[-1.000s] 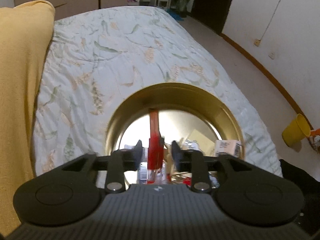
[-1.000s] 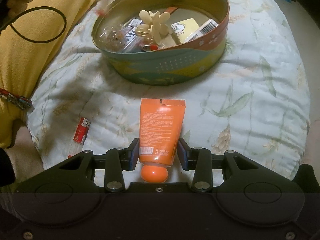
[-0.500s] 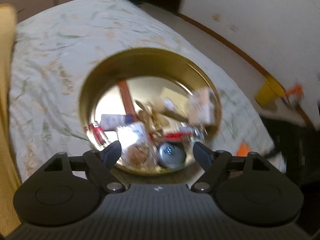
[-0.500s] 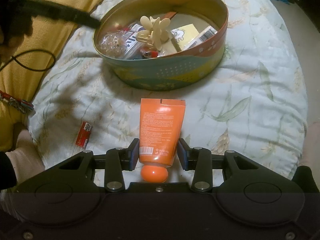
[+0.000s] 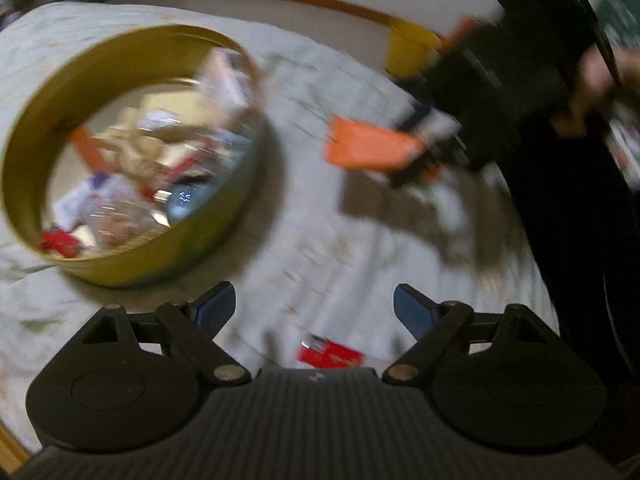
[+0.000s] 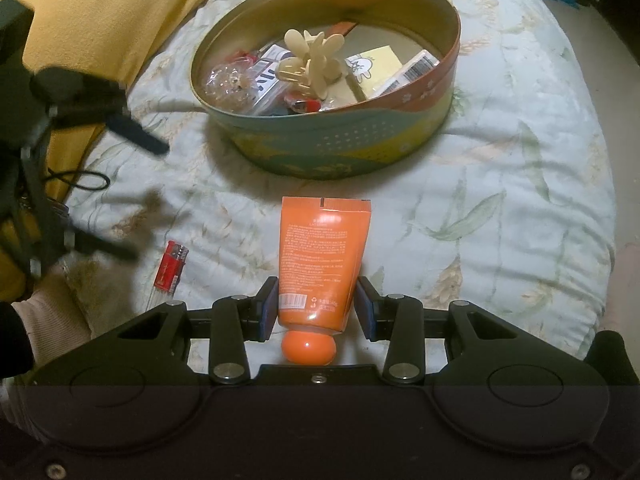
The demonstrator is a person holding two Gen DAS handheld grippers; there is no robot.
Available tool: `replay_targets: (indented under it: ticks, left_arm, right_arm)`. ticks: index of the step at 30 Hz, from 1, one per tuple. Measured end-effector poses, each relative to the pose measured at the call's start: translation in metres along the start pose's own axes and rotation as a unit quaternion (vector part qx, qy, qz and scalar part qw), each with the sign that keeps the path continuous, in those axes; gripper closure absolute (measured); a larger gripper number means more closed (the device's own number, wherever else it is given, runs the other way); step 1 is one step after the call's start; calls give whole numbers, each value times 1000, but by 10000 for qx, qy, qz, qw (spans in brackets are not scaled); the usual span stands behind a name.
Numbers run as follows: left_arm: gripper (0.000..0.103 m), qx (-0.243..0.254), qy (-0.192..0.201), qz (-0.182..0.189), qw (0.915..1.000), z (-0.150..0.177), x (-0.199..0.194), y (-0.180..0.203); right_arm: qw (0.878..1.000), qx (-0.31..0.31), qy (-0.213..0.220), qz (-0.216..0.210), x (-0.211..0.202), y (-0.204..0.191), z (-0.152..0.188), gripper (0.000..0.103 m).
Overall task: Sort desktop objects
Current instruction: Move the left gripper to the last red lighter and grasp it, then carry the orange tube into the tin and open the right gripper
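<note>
Left gripper (image 5: 314,306) just spread, empty, over a blurred, seemingly red lighter (image 5: 330,354); right gripper (image 6: 316,308) pinches the orange tube (image 6: 322,256).

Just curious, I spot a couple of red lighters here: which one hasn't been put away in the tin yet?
The red lighter lying on the quilt, left of the orange tube. The other red lighter already sits inside the tin.

Round tin (image 6: 320,148): metal, brassy sheen inside, painted matt outside. Orange tube (image 6: 322,260): smooth plastic, glossy cap. Quilted bedspread (image 6: 500,184): soft printed cloth, matt. Hair claw (image 6: 310,62): cream plastic, satin. Red lighter (image 6: 171,266): shiny plastic. Yellow blanket (image 6: 100,12): matt cloth.
</note>
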State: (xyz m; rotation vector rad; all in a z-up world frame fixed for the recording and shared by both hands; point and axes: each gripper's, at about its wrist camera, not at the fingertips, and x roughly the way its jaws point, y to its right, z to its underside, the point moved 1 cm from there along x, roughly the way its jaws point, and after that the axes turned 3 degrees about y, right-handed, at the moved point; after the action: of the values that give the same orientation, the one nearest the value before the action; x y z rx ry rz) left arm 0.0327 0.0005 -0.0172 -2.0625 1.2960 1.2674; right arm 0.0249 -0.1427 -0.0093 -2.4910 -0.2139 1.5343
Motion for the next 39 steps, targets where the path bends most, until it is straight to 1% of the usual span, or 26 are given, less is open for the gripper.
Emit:
replay_targets:
  ticks: [2,6,8,14,17,22,24,27,29,31,35,39]
  left_arm:
    - [11,255,-216,51,9994,6,10,10]
    - [11,544,-528,204,9969,17,24,20]
    - [11,660,-657,209,9954,21,31,24]
    - [11,900,-802,229,9924,30,41,30]
    - [11,1090,-924,250,9894,32,45,34]
    - [11,1252,-1102,216,9858,35,59,36]
    - [11,1362,-1111,142,9843,37,63,38]
    - [12,1280,-1004,18,9867,37,66,40]
    - [18,1266,-975,-111,9871,38,68,42]
    - [19,1205,-948,-218,9879,39,66,43]
    - [20,834,-824,-414,9922,33,60,41]
    - [20,102,-364,-538,9978,18,42,31]
  right_arm:
    - [10000,4,-6,-4,1,0,0,65]
    - [10000,13,-29,-8,2,0,1,65]
    - [10000,12,-39,-7,3,0,2,65]
    - [10000,17,-57,-12,4,-2,3,65]
    - [10000,16,-68,-26,5,-4,3,65]
    - [9999,8,-90,-52,7,-8,4,65]
    - [9999,0,-102,-53,7,-10,5,65]
    - [9999,-9,-111,-46,7,-12,6,65]
    - [9999,5,-112,-35,6,-11,6,65]
    - [9999,17,-103,-21,5,-11,6,65]
    - [10000,27,-82,14,3,-11,7,65]
    - [10000,27,-50,61,0,-10,6,65]
